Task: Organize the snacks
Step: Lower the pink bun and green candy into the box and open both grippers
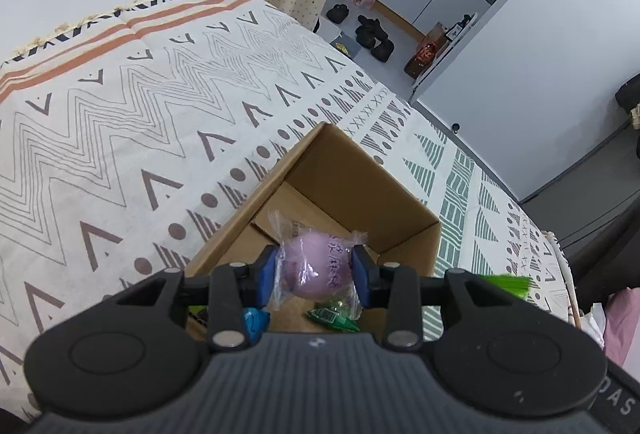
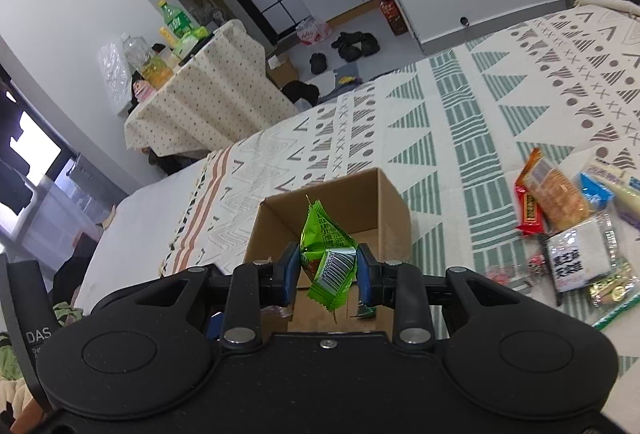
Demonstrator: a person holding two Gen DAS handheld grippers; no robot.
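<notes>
An open cardboard box (image 1: 360, 170) stands on the patterned bedspread; it also shows in the right wrist view (image 2: 384, 194). My left gripper (image 1: 318, 272) is shut on a pink round snack in clear wrap (image 1: 316, 266) and holds it over the box opening. A green packet (image 1: 332, 316) and a blue packet (image 1: 256, 320) lie inside the box. My right gripper (image 2: 328, 270) is shut on a green snack packet (image 2: 326, 254) above the box's near edge.
A pile of loose snacks (image 2: 568, 226) lies on the bedspread (image 2: 480, 106) right of the box. A cloth-covered table with bottles (image 2: 192, 90) stands beyond the bed. Shoes and bags lie on the floor (image 1: 372, 34).
</notes>
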